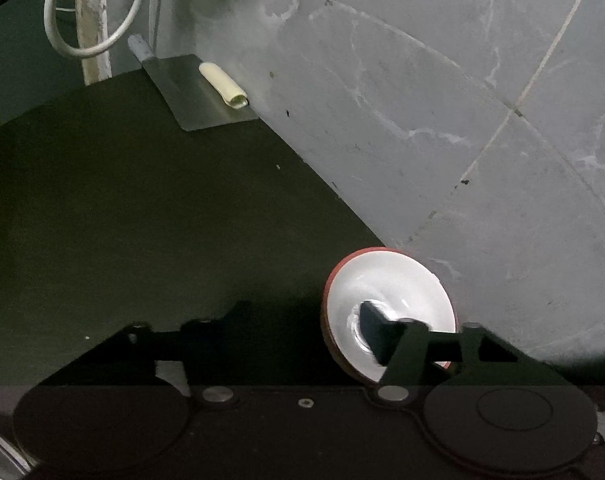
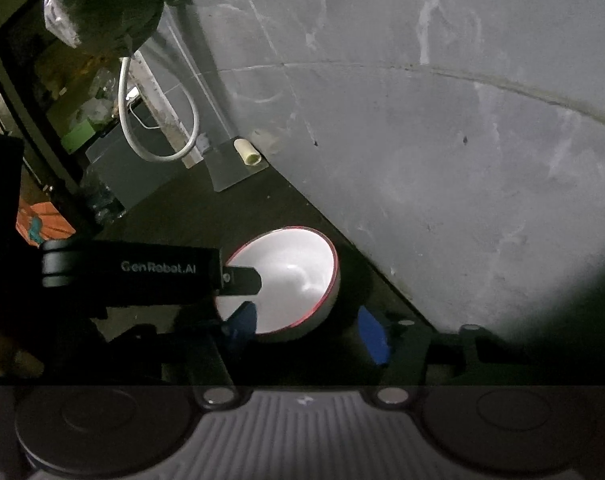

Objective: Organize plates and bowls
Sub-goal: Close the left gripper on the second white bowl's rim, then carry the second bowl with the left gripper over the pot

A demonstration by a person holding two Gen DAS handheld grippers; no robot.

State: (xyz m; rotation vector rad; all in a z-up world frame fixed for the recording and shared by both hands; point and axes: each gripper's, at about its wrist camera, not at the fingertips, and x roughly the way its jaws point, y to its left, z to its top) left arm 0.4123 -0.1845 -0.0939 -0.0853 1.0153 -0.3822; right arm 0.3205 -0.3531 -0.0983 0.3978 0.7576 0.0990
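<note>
A red-rimmed bowl with a white inside sits on the dark counter by the grey wall. In the left wrist view one finger pad of my left gripper lies inside the bowl and the other finger is hidden in the dark; the rim seems to be between them. In the right wrist view the bowl stands upright, with the left gripper reaching in from the left over its rim. My right gripper is open, its blue pads on either side of the bowl's near edge, not touching.
A metal scraper with a cream handle lies at the back against the wall; it also shows in the right wrist view. A white cable loop hangs at the back left. Shelving and clutter stand to the left.
</note>
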